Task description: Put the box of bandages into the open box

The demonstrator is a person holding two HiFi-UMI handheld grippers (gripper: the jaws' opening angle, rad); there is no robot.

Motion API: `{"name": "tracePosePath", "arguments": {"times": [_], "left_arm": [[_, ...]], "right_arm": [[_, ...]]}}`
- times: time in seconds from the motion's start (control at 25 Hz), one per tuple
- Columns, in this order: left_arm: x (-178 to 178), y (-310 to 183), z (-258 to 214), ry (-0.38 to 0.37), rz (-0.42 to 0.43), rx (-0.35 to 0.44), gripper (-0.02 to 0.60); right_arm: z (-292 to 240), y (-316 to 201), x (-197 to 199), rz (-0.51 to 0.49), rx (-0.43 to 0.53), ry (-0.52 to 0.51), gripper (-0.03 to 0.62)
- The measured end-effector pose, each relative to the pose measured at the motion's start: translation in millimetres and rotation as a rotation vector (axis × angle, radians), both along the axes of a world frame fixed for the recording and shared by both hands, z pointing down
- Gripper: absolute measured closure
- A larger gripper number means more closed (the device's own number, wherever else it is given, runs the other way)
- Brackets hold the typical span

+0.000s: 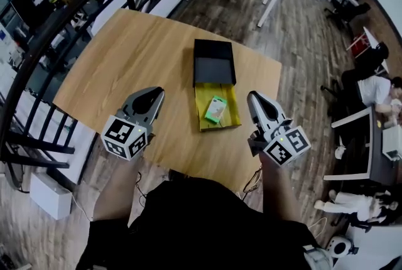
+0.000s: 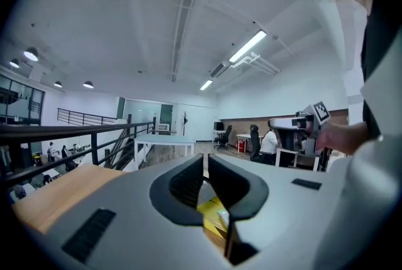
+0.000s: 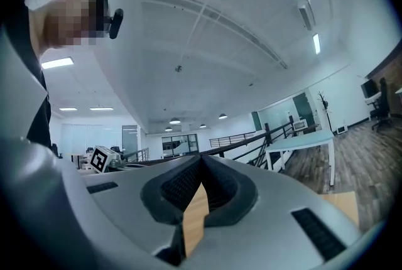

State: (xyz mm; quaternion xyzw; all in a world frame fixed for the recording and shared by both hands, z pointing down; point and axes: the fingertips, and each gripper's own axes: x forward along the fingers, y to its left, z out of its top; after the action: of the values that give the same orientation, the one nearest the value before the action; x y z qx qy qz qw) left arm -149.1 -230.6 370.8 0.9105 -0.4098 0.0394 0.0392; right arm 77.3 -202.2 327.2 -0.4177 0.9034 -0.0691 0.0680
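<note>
The box of bandages (image 1: 215,109), small and green, lies flat inside the yellow half (image 1: 204,119) of the open box, ahead of both tools and between them, a little nearer the right tool's side. Neither tool touches it. The black half (image 1: 213,54) lies just beyond the yellow one, farther from the tools, and looks empty. Judging by that, the yellow half is the tray that was meant to take it, and the task looks finished or nearly so.

The left tool (image 1: 155,95) has its jaws pressed almost together with nothing between them. Its own view shows only a thin slit, through which a strip of the yellow half shows below. The right tool (image 1: 254,99) is pressed together too, tips meeting, with only bare wood visible under them.

Both are held off the bench (image 1: 132,55), one on each side of the open box, pointing roughly level across the room. That looks like a resting pose that keeps them clear of what now lies in the tray.
</note>
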Motion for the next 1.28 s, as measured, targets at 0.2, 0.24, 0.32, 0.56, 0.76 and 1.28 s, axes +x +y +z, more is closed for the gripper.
{"name": "tracePosePath", "arguments": {"times": [0.2,0.24,0.32,0.56,0.76,1.28], "left_arm": [[-14,-2,-16,-0.015,-0.041,0.044,0.551],[-14,-4,-17,-0.017,-0.045,0.045,0.552],[-14,-8,-19,-0.022,-0.052,0.045,0.552],[-16,-8,-23,-0.037,-0.078,0.057,0.553],[-24,-5,-8,-0.071,-0.093,0.032,0.554],[-18,-4,4,-0.080,-0.095,0.003,0.560]], "right_arm": [[-24,-5,-1,-0.019,0.071,0.021,0.559],[-29,-7,-1,-0.023,0.084,0.028,0.559],[-38,-10,0,-0.023,0.107,0.037,0.559],[-44,-10,12,0.041,0.125,0.000,0.559],[-18,-4,16,0.051,0.067,-0.010,0.559],[-14,-1,23,0.060,0.070,0.016,0.559]]}}
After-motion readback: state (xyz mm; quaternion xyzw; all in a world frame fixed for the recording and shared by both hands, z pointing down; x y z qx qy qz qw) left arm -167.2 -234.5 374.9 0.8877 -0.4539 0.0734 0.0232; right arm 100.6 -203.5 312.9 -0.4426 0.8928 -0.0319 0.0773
